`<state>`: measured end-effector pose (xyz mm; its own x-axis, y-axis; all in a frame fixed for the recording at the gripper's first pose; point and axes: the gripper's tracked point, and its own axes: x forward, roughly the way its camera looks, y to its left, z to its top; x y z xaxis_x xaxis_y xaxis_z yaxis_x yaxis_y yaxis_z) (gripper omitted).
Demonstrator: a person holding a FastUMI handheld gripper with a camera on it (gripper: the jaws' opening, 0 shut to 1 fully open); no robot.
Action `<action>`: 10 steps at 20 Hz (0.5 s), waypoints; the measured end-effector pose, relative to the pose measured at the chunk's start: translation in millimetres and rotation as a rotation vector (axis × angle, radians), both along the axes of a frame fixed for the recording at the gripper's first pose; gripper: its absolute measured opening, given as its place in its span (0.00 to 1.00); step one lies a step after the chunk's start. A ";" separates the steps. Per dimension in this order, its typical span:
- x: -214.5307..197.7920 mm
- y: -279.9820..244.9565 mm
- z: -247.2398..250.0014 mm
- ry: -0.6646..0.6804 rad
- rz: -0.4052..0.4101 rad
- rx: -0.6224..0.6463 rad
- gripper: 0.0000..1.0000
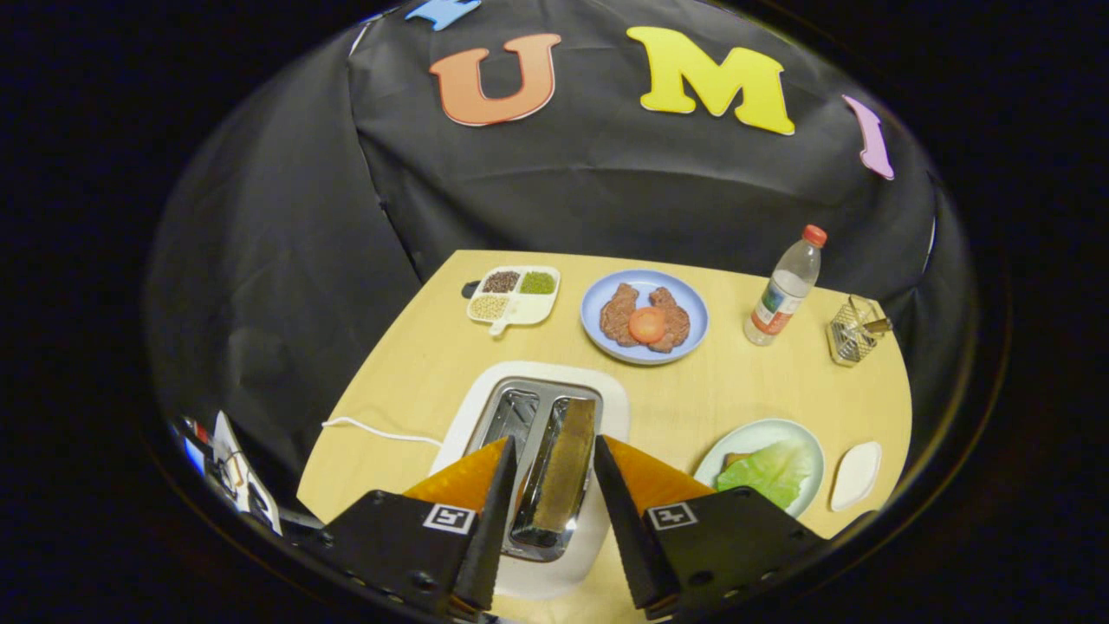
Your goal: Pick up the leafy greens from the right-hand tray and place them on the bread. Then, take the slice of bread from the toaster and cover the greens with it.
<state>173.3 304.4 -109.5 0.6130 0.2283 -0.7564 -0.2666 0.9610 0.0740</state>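
Observation:
A white toaster (617, 392) stands on the wooden table just under my gripper (554, 444). A brown slice of bread (567, 468) sticks up from its right slot, while the left slot (513, 414) holds nothing. My fingers stand open on either side of the slice, above the toaster, with a gap on each side. To the right of the fingers, a leaf of green lettuce (764, 472) lies on a pale green plate (813, 452), with a brown edge of bread (735, 458) showing beneath it.
A small white tray (856, 475) sits right of the green plate. Beyond the toaster are a blue plate (598, 303) with meat and a tomato slice, a divided dish of grains (513, 296), a water bottle (784, 290) and a wire basket (853, 331). A white cable (381, 431) runs left.

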 end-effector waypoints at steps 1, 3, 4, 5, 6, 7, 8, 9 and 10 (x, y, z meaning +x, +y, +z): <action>-0.4 -0.3 1.0 0.007 -0.015 -0.010 0.44; -1.3 4.5 -5.9 0.032 -0.010 -0.020 0.33; -2.0 3.8 -8.8 0.044 -0.014 -0.029 0.31; -1.1 -0.7 -11.7 0.056 -0.030 -0.044 0.31; -3.4 1.5 -12.5 0.066 -0.039 -0.035 0.25; -1.1 4.0 -12.8 0.061 -0.034 -0.032 0.20; -0.8 1.0 -12.1 0.054 -0.034 -0.041 0.19; -3.6 1.1 -9.4 0.045 -0.027 -0.042 0.14; -5.3 2.2 -6.8 0.034 -0.011 -0.048 0.14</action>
<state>168.1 306.6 -116.3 0.5890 0.1849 -0.7867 -0.2541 0.9665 0.0369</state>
